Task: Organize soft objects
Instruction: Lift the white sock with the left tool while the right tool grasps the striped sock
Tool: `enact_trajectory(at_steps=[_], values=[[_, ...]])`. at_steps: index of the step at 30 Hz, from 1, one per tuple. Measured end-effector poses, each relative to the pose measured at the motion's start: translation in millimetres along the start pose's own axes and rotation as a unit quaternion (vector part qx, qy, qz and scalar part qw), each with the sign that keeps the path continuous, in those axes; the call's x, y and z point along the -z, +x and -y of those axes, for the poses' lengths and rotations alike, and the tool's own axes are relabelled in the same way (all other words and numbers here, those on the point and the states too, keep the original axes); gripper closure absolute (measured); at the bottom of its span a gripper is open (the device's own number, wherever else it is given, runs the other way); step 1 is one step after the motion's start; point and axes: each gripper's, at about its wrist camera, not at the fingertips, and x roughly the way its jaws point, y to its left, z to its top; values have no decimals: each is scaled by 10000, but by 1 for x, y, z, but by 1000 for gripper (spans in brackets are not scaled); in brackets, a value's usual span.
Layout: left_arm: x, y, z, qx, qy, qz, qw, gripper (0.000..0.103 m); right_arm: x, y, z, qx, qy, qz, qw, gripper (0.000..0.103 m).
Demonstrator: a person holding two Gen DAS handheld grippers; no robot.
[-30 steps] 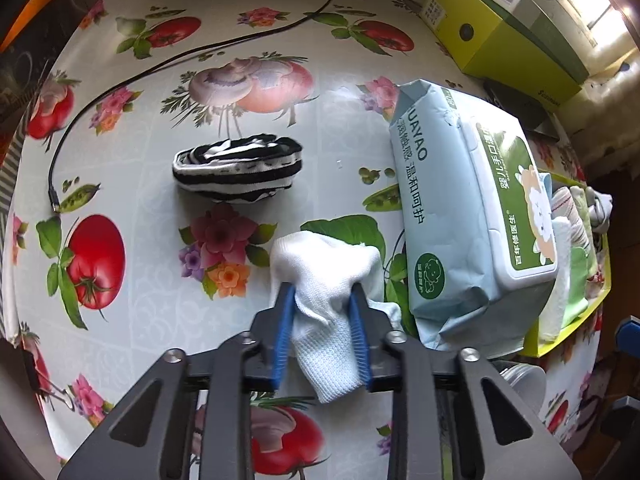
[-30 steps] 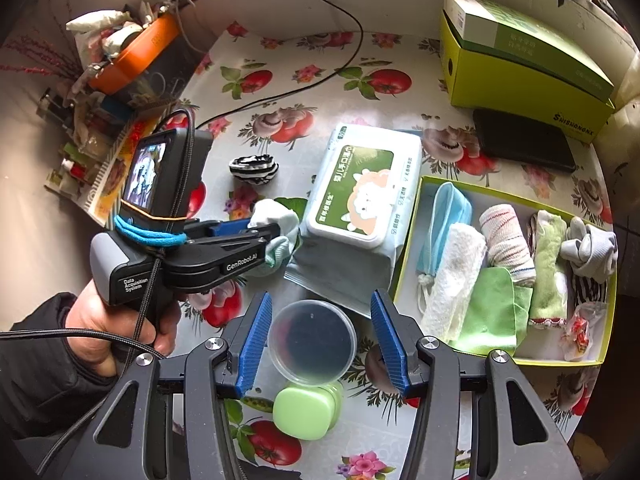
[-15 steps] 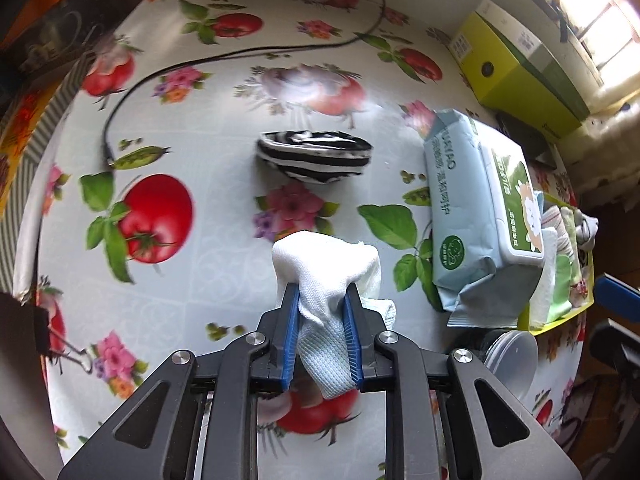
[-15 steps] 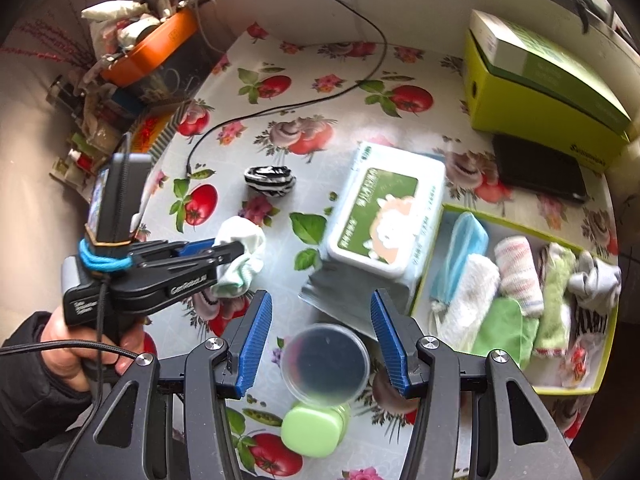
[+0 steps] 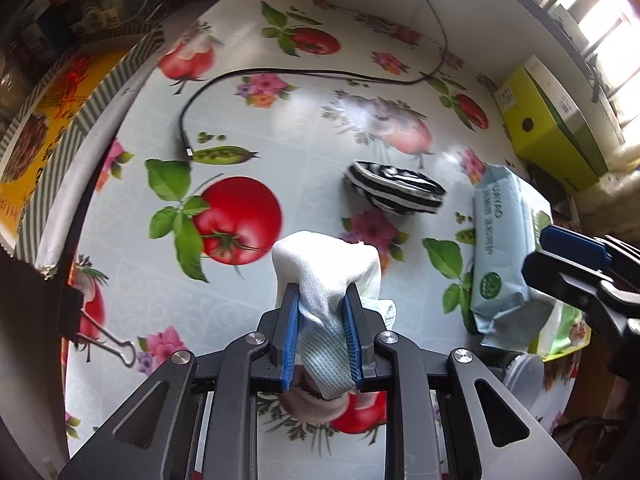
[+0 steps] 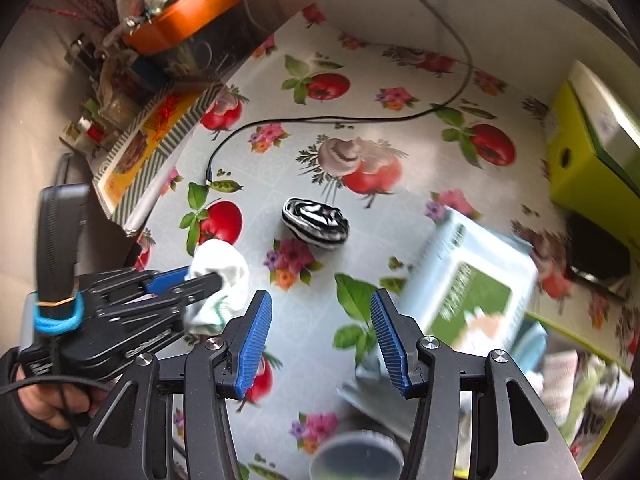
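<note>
My left gripper [image 5: 321, 294] is shut on a white and pale blue sock [image 5: 324, 264] and holds it above the tomato-print tablecloth. The right wrist view shows that same sock [image 6: 220, 268] bunched at the left gripper's [image 6: 204, 278] tips, with a person's hand on the handle. A rolled black-and-white striped sock [image 5: 394, 194] lies on the cloth, beyond and right of the held one. My right gripper [image 6: 320, 308] is open with nothing between its fingers, and the striped sock [image 6: 316, 222] lies just beyond them. A yellow-green tray [image 6: 568, 326] of soft items is blurred at lower right.
A pale blue wipes pack [image 6: 472, 280] lies right of the striped sock, against the tray. A yellow-green box [image 5: 548, 120] stands at the back right. A black cable [image 5: 280, 74] crosses the cloth. A binder clip [image 5: 100, 340] grips the table's left edge. A round clear container [image 6: 356, 456] sits near the front.
My left gripper has carried the white sock leftward, away from the wipes pack. My right gripper has swung left from over the round container toward the striped sock.
</note>
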Motion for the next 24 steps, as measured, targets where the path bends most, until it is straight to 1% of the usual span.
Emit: enact_trajectory(at_steps=[5,10,19,21,22,23,24], values=[[-5,1,-21,-75,-241,61,9997,81,-22,29,1,-100,-8,-235,9997,52],[-6,0,-34,-98,-370,91,9992,81,-41,57,3,-131,45,-459,9988,52],[-1,2,-45,-40,-530,76,9986,81,-54,96,5,-31,64,-809,9967,52],[0,3,-46,-26,-529,57,9986,81,-54,102,6,-75,118,-858,9962,52],[0,3,-45,-18,-526,47,9986,81,-54,103,6,-55,118,-867,9961,57],[0,4,-44,-15,-519,38,9986,81,-54,104,6,-33,100,-868,9962,74],[0,4,-43,-12,-513,31,9987,81,-53,104,5,-13,66,-865,9962,82]])
